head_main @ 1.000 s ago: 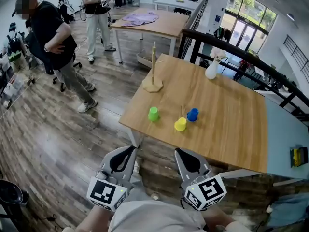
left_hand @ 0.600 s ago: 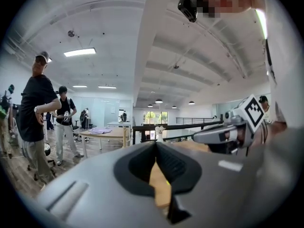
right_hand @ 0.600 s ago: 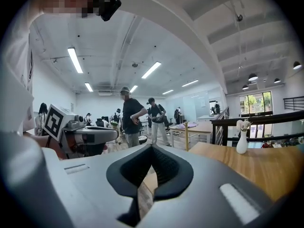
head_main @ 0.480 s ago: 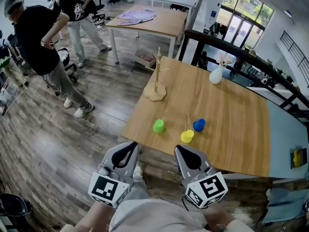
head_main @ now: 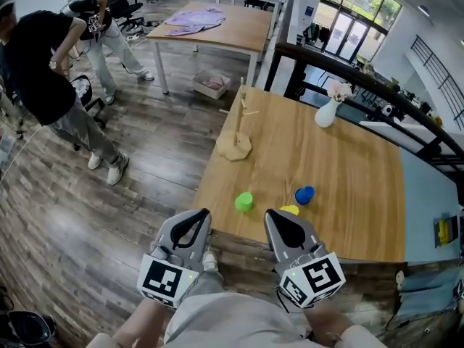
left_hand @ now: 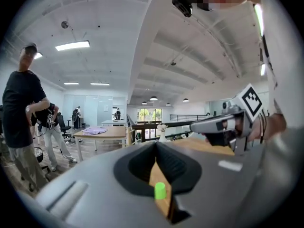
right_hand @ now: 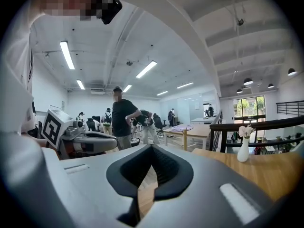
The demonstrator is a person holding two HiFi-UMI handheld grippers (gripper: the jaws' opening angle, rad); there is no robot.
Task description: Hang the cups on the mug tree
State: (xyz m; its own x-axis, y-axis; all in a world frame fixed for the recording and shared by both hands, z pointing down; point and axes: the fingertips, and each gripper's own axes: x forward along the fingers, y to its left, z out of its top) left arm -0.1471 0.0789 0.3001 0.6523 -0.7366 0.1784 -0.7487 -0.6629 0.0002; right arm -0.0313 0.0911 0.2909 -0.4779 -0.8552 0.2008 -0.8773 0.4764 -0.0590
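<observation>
On the wooden table (head_main: 348, 172), a wooden mug tree (head_main: 236, 141) stands near the far left edge with bare pegs. A green cup (head_main: 244, 201) sits upside down near the table's front edge, and a blue cup (head_main: 304, 194) lies to its right. A yellow cup (head_main: 290, 209) peeks out just past my right gripper (head_main: 276, 218). My left gripper (head_main: 199, 217) is held beside the right one, both short of the table's front edge, jaws together and empty. In the left gripper view the green cup (left_hand: 160, 190) shows through the slit of the jaws.
A white vase (head_main: 326, 112) with flowers stands at the table's far side by a dark railing (head_main: 341, 67). Two people (head_main: 43, 71) stand on the wood floor to the left. Another table (head_main: 217, 27) with cloth on it is farther back.
Both grippers and the head view have moved forward toward the table; the cups now sit close ahead of the jaws, and the right gripper covers part of the yellow cup.
</observation>
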